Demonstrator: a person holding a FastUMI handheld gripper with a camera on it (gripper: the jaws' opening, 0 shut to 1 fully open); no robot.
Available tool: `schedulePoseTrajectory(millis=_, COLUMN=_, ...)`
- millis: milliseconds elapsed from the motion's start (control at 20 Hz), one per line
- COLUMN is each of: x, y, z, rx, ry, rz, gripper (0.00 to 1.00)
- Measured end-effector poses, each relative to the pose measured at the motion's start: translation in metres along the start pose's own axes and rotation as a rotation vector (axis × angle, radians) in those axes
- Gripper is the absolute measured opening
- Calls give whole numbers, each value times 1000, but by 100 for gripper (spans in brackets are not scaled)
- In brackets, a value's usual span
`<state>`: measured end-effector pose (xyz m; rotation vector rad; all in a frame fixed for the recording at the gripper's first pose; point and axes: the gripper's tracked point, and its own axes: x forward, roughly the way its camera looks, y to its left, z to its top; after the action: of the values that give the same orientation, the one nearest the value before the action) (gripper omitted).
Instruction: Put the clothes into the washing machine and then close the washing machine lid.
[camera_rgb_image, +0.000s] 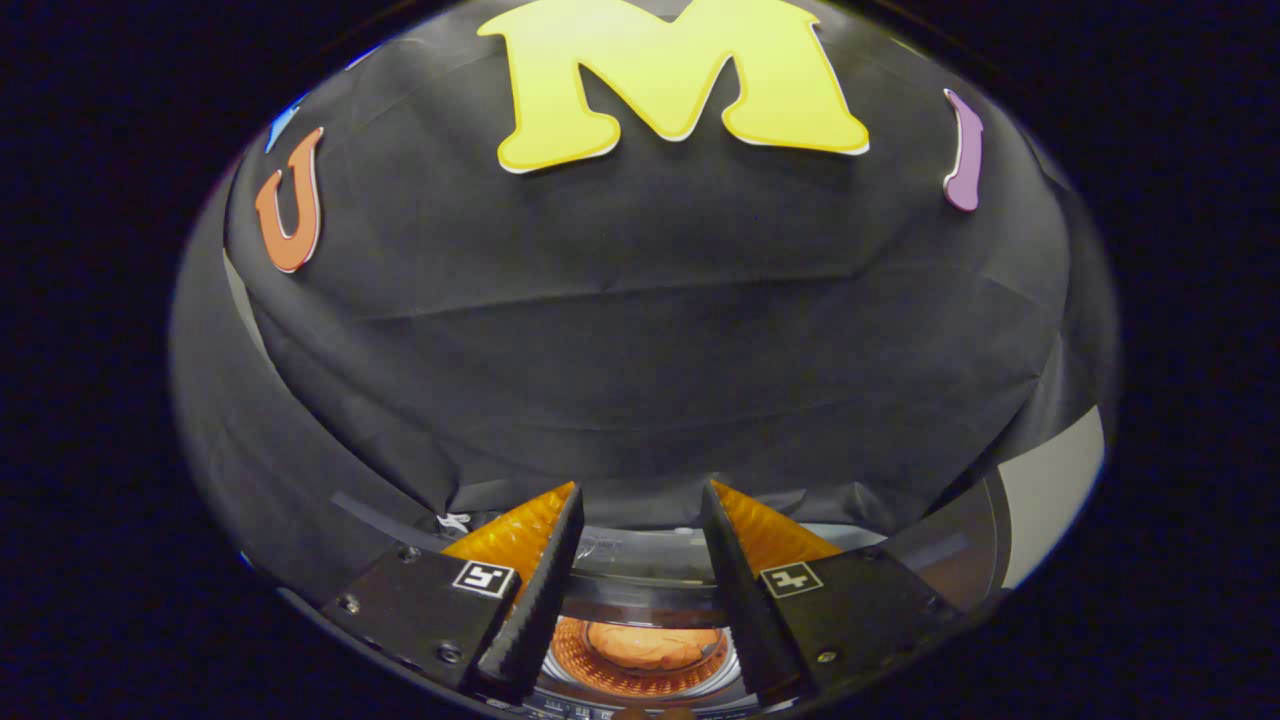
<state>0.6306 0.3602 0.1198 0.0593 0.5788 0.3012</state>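
We hold our gripper (640, 500) open with nothing in it, right above the washing machine (640, 575); the orange clothes (650, 645) lie down in the drum below our fingers; so next, we think, comes closing the lid.

Washing machine (640, 590) directly below the fingers, seen from above; top-loading, round opening ringed by a pale rim. Lid is off the opening, drum exposed. Drum wall perforated, lit orange. Clothes (650, 645) lie as one crumpled, rounded bundle on the drum floor, between the two fingers
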Motion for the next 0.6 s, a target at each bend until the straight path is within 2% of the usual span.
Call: schedulePoseTrajectory(millis=600, x=-22, y=4, z=-19, rx=-9, ry=-28, rz=-3, gripper=75)
